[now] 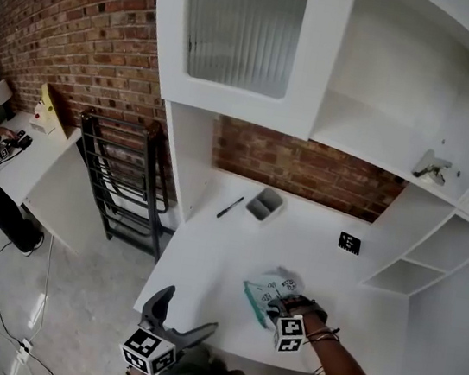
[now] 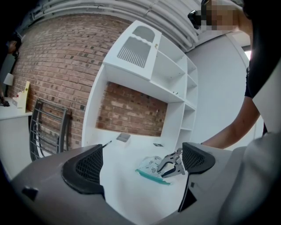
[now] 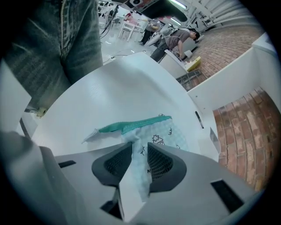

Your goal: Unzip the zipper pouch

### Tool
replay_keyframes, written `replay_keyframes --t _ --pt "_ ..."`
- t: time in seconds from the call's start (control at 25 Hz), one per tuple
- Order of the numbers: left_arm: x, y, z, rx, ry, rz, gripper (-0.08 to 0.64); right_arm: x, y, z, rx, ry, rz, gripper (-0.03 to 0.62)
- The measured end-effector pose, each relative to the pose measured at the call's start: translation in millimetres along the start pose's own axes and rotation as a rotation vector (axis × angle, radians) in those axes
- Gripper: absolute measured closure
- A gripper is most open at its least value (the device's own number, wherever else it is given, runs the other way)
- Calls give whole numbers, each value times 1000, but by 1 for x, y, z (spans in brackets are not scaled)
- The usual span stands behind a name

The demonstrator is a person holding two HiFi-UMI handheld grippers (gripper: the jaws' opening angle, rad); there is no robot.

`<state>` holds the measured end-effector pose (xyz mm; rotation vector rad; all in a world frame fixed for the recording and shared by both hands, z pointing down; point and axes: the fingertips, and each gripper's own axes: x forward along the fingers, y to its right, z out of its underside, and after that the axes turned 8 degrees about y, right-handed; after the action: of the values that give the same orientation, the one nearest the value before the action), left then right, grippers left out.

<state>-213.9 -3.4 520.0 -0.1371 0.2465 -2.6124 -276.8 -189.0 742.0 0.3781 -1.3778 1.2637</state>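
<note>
Here, the right gripper [image 3: 139,154] pins a fold of the pouch [image 3: 164,134] between clamped jaws, anchoring it near the front edge of the desk [image 3: 109,92]. The left gripper [image 2: 142,161] hovers short of it, jaws apart and empty. It likely must next catch the teal zipper [image 3: 131,126] pull.

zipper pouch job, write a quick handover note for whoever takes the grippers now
Left gripper: open, empty, off the table's near edge, clear of the zipper pouch.
Right gripper: shut on the pouch's fabric, not on the teal zipper.
Pouch lies on the table near its front.
Done: pouch gripped. Left: zipper looks closed; catch its pull and draw it open.
</note>
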Motion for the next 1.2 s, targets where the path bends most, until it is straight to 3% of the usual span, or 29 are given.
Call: replay_keyframes --t 0.08,0.4,0.6,0.8,0.96,1.2 --pt "-2 -2 1 -3 -1 -7 -5 3 2 2 1 -13 -20 482" --pt "-6 -8 0 -8 2 -24 -5 3 2 -1 68 -7 -91 583" --pt "-8 -7 1 1 -1 -20 -5 -15 19 -9 132 43 -40 584" --pt "-4 -1 4 -13 -12 0 -5 -48 42 -19 259 133 22 586" --pt "0 6 7 -6 -21 26 -5 -78 55 -24 404 241 18 586" --pt "6 16 -1 -55 24 74 -5 -140 69 -49 612 512 -34 586"
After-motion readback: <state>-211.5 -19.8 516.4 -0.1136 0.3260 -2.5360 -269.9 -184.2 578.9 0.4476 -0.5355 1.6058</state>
